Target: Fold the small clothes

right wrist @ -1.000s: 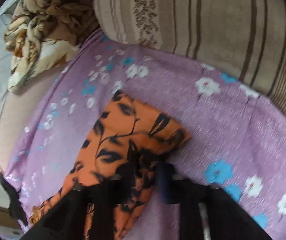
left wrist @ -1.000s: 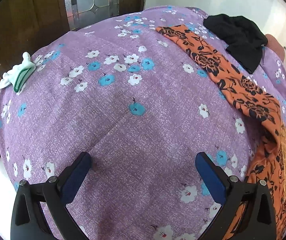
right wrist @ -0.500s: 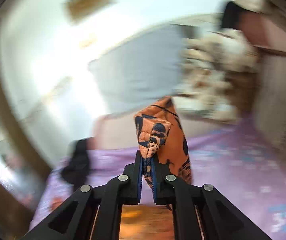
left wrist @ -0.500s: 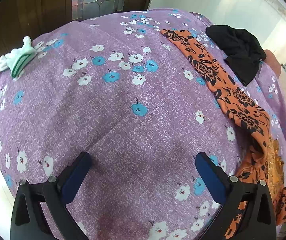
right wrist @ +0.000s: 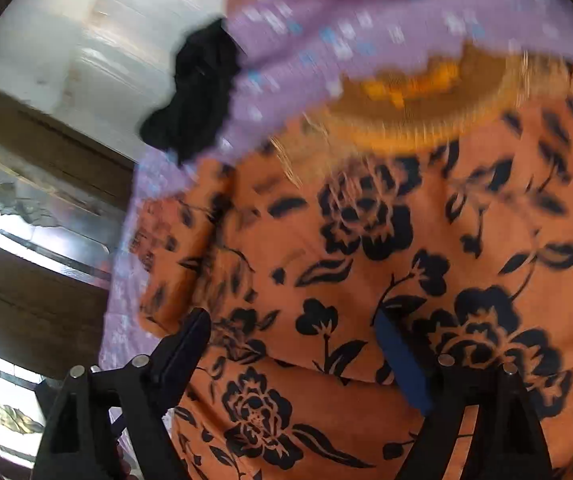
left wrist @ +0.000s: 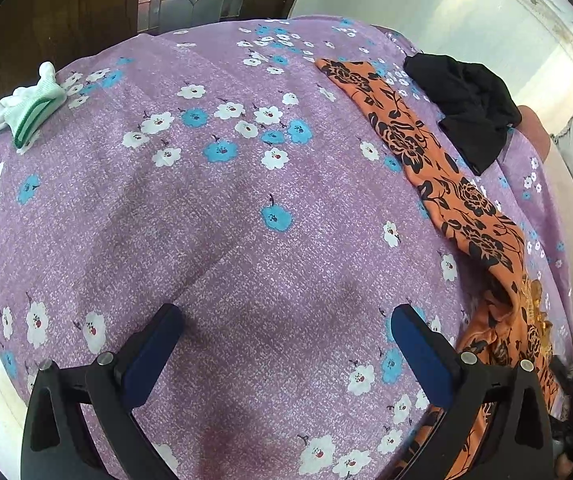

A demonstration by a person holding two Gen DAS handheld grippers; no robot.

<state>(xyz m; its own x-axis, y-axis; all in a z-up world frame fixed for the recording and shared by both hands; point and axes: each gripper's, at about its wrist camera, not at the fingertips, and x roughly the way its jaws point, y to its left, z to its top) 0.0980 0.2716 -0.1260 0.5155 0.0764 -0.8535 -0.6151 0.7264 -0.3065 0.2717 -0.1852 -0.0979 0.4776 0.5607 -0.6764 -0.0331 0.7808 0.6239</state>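
Both tools wide open, gripping nothing.
Left tool point(left wrist: 286, 344) over purple floral bedsheet point(left wrist: 214, 216); right tool point(right wrist: 292, 340) above orange black-flowered garment point(right wrist: 366, 264) spread on bed.

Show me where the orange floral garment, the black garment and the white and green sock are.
orange floral garment point(left wrist: 462, 204): left wrist view, middle of the long printed strip.
black garment point(left wrist: 470, 108): left wrist view, centre of the crumpled heap.
white and green sock point(left wrist: 32, 106): left wrist view, on the ribbed green-striped cuff.
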